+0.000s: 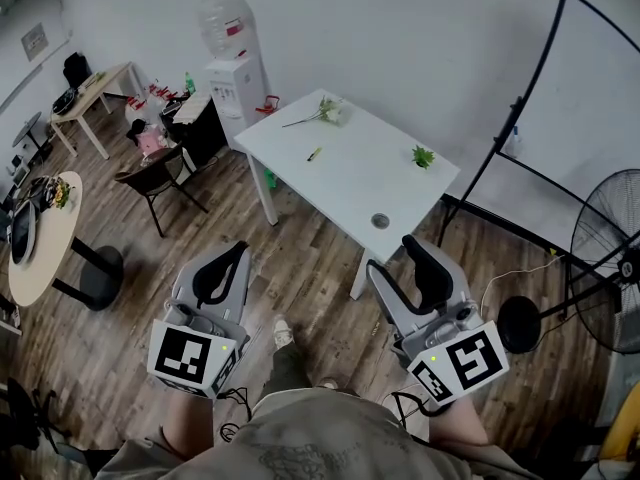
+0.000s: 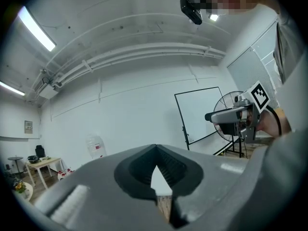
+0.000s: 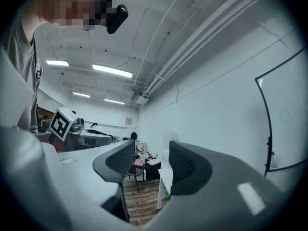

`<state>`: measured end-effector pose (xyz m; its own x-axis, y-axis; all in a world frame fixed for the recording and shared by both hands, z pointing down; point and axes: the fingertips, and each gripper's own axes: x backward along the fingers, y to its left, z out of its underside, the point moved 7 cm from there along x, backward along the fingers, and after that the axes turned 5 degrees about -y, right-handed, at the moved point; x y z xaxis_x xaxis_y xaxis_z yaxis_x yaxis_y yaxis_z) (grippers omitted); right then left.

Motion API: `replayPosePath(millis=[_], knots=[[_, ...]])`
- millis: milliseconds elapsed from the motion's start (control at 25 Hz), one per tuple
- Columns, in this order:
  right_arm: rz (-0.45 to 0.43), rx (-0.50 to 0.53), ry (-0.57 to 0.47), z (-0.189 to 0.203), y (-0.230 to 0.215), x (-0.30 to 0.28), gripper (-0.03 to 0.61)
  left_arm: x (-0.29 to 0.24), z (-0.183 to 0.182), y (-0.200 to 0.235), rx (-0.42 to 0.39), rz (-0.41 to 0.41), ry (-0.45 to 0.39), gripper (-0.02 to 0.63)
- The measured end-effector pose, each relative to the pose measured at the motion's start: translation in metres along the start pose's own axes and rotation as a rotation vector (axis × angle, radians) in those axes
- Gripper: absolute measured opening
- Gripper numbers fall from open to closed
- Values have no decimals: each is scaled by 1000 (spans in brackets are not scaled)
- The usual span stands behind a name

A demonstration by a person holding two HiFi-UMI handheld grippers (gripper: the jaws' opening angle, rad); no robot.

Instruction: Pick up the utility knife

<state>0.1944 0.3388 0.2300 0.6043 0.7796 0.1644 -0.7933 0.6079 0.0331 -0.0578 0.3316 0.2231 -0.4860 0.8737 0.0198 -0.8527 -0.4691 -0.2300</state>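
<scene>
The utility knife (image 1: 314, 154) is a small yellow and dark object lying on the white table (image 1: 350, 183), towards its far left side. Both grippers hang low over the wooden floor, close to the person's body and well short of the table. My left gripper (image 1: 238, 253) (image 2: 155, 147) is shut, its jaw tips touching with nothing between them. My right gripper (image 1: 392, 255) (image 3: 151, 150) is open and empty, with a clear gap between its ribbed pads (image 3: 182, 163). The knife does not show in either gripper view.
The table also holds a flower stem (image 1: 322, 113), a small green plant (image 1: 423, 156) and a round insert (image 1: 380, 221). A water dispenser (image 1: 237, 78), a chair (image 1: 152, 178) and a round table (image 1: 40, 243) stand left. A whiteboard (image 1: 590, 118) and a fan (image 1: 612, 258) stand right.
</scene>
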Motion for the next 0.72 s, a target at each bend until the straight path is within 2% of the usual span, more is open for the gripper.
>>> replayPosePath(millis=[400, 720], knots=[[-22, 2, 41, 23, -12, -69, 253, -37, 28, 53, 29, -11, 6, 0], [-2, -6, 113, 52, -35, -171, 250, -96, 59, 135, 48, 7, 23, 0]])
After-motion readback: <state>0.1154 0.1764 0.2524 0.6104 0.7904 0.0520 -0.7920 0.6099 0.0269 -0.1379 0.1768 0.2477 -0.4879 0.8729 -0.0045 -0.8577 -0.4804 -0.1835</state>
